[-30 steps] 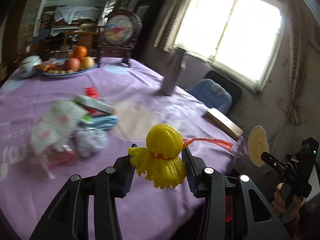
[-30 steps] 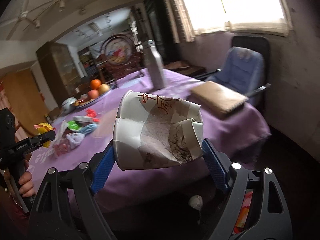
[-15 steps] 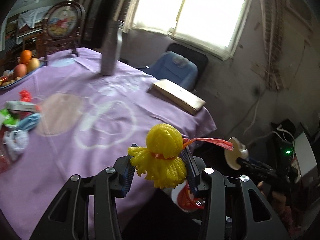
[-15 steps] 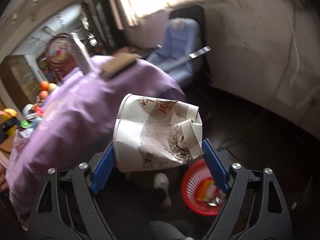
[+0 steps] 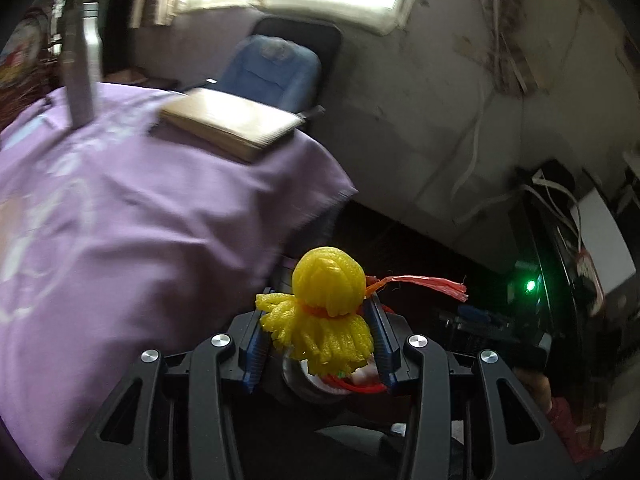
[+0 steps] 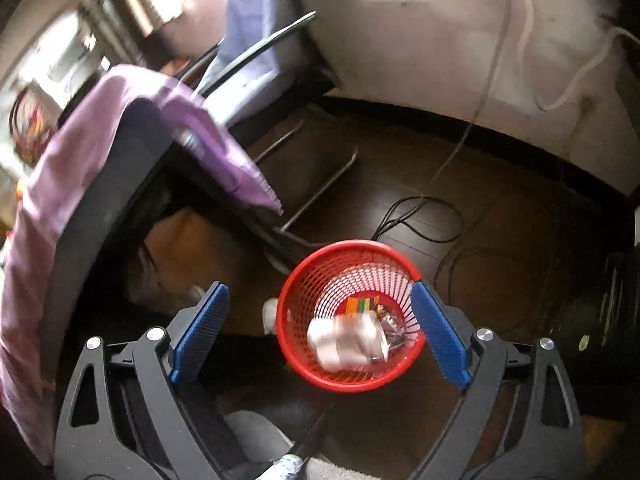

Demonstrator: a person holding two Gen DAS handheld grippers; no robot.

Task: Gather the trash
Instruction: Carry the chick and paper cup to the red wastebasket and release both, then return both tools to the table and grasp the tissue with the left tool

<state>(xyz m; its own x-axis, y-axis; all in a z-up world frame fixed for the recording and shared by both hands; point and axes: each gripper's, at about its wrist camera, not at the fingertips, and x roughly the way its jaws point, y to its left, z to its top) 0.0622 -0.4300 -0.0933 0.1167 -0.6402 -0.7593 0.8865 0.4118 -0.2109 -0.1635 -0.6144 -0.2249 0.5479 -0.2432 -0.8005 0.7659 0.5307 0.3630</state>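
My left gripper is shut on a yellow foam net tied with an orange-red strip. It hangs past the table's corner, with the red basket's rim showing just below it. My right gripper points down over the red mesh basket on the dark floor. Its jaws are opening and nothing is between the blue pads. The crumpled white paper cup, blurred, lies inside the basket on top of other wrappers.
The purple-clothed table carries a tan book and a metal bottle. A blue chair stands behind the table's corner. Black cables lie on the floor. A person's shoe is beside the basket.
Both grippers swung off the tabletop and down toward the floor. The right gripper let go of the paper cup, which now lies in the red basket. The left still holds the yellow net.
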